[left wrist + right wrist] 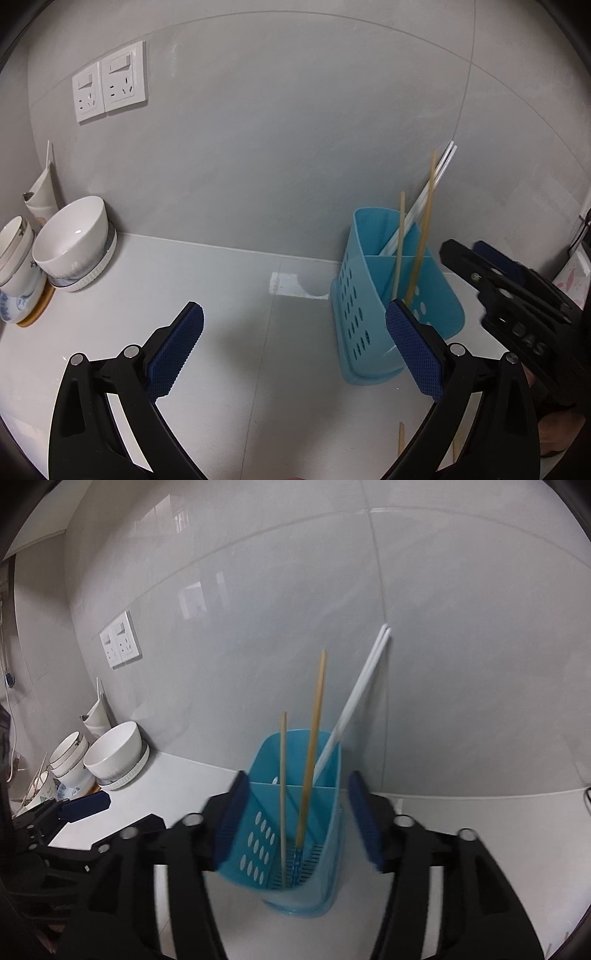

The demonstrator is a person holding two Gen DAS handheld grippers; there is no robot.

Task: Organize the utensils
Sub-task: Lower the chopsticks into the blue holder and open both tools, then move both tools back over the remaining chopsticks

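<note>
The right claw (295, 823) was open, with its two blue pads wide apart, and its picture was a bit blurry. The blue holder (295, 849) stood on the white bench (192, 775) right in front of it, between the two pads, but neither pad pressed on it. Two wooden chopsticks (312, 746) stood up in the holder's near part, just ahead of the claw. Nothing was held. Two white chopsticks (354, 698) leaned in the far part, behind the wooden ones, with their tops against the grey wall (443, 646). The left claw (295, 350) was open too, with nothing between its pads. The blue holder (373, 295) stood just ahead of its right pad, and the bare bench (221, 295) lay in front of it. Two more wooden sticks (401, 439) lay on the bench low down beside its right arm, mostly hidden. Far to the left of both claws, a white bowl (74, 236) sat on a plate next to some cups (16, 266). Two white sockets (110, 81) were on the wall, up high and to the left.
</note>
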